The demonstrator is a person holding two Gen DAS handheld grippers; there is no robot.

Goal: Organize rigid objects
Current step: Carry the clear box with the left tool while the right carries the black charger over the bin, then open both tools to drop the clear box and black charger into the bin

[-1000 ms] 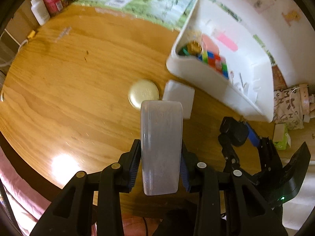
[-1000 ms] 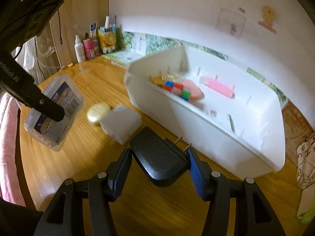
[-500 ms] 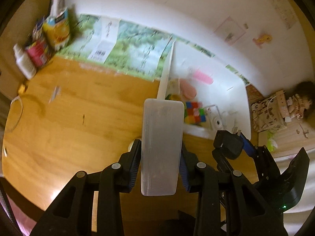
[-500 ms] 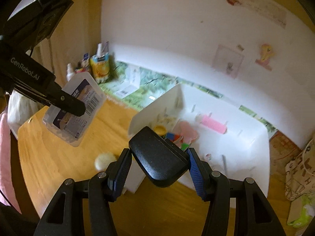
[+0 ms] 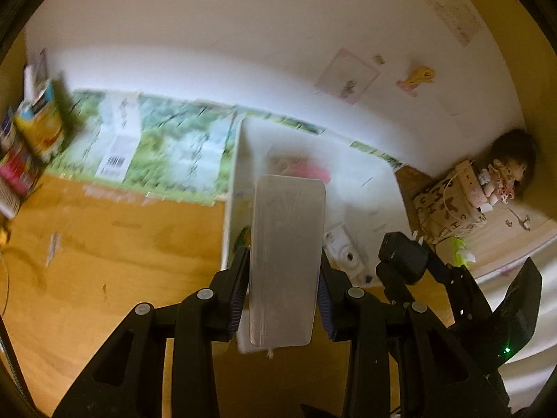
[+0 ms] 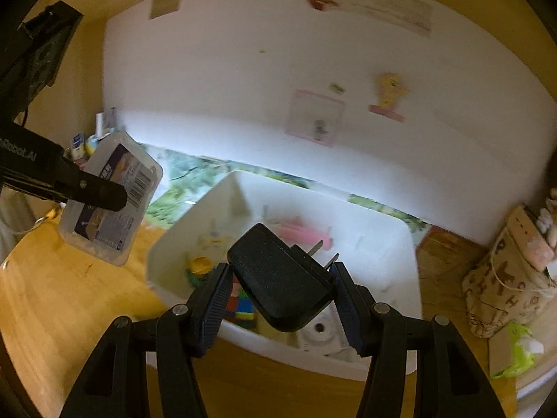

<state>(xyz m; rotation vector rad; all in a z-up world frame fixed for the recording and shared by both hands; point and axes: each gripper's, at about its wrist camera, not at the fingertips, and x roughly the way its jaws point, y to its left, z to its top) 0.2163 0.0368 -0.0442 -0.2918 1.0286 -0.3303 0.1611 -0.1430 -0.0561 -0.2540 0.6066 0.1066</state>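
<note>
— Lifted higher than a second ago, both grippers: gold tin and white pad on the table now out of sight, more wall showing. What held on the left?

— Left gripper (image 5: 283, 289) clamped on a clear plastic case (image 5: 285, 261), raised over the near left corner of the white bin (image 5: 231, 188). Seen from the right wrist, same clear plastic case (image 6: 111, 198) labelled with a barcode, tilted, up above the wooden table (image 6: 69, 306).

— And the right?

— Right gripper (image 6: 280, 296) pinching a black plug adapter (image 6: 278, 278), two metal prongs pointing toward the wall, hanging over the bin's near edge.

— Anything hard to read?

— Plenty. Bin contents smeared by motion: pink comb-like piece (image 6: 303, 235) blurred, colour cube (image 6: 240, 301) mostly hidden behind the adapter and fingers, white instant camera (image 6: 320, 338) cut off by the bin's front wall. Case's lower end covering the bin corner in the left view. Bottles (image 5: 24, 139) at far left streaked, labels unreadable.
</note>
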